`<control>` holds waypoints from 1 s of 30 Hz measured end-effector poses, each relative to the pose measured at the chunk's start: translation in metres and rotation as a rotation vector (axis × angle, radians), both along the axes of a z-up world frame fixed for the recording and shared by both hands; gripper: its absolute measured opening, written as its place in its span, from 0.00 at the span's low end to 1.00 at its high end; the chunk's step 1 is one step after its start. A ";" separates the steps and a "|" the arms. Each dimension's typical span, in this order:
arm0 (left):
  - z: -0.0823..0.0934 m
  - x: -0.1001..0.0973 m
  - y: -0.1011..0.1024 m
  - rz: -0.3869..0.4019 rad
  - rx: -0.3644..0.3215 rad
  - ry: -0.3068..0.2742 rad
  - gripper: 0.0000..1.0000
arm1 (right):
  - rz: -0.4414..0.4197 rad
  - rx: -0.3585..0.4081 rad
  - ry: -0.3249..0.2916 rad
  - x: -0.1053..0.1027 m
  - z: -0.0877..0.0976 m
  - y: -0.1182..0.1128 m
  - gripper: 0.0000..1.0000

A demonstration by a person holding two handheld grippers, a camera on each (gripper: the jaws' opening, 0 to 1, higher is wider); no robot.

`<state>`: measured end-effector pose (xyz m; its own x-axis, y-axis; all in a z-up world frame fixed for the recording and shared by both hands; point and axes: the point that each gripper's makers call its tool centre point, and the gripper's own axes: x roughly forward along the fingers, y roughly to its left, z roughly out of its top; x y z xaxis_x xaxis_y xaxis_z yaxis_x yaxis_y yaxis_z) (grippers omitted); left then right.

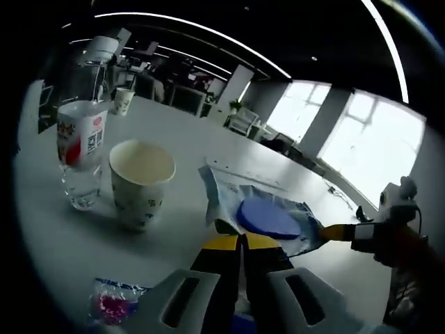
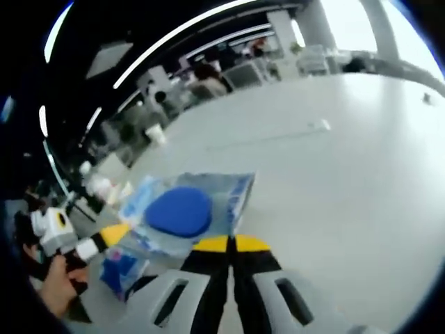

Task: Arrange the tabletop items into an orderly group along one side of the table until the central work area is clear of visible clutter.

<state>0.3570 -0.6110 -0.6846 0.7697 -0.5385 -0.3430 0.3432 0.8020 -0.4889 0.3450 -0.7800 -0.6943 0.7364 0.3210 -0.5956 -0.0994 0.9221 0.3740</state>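
Both grippers, left [image 1: 243,240] and right [image 2: 230,243], pinch the blue packet [image 1: 268,217] with closed fingers, likely to drag it beside the paper cup [image 1: 141,182]

We could not read the water bottle's [image 1: 82,139] blurred label. The small packet [image 1: 111,303], perhaps a snack, was cut off at the edge.

A dark blue disc is seen inside the pale blue transparent packet [image 1: 268,217]. The paper cup [image 1: 142,182] is cream with small dark marks. A red and white label is carried by the clear bottle [image 1: 85,129]. Yellow and black tips are shown on the left gripper [image 1: 242,243].
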 end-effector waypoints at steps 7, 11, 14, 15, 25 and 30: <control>-0.012 0.000 0.004 0.035 0.003 0.034 0.00 | 0.010 0.003 0.018 0.008 -0.011 0.003 0.00; -0.017 0.001 0.005 0.041 0.000 0.037 0.00 | 0.012 0.012 0.024 0.012 -0.015 0.003 0.00; -0.021 0.002 0.007 0.051 -0.008 0.051 0.00 | 0.014 0.018 0.032 0.013 -0.018 0.005 0.00; -0.021 0.003 0.007 0.054 -0.006 0.052 0.00 | 0.017 0.017 0.035 0.013 -0.019 0.006 0.00; -0.041 0.003 0.014 0.103 0.059 0.124 0.00 | 0.042 0.051 0.050 0.014 -0.031 0.012 0.00; -0.044 0.003 0.014 0.106 0.064 0.144 0.00 | 0.042 0.049 0.053 0.015 -0.033 0.011 0.00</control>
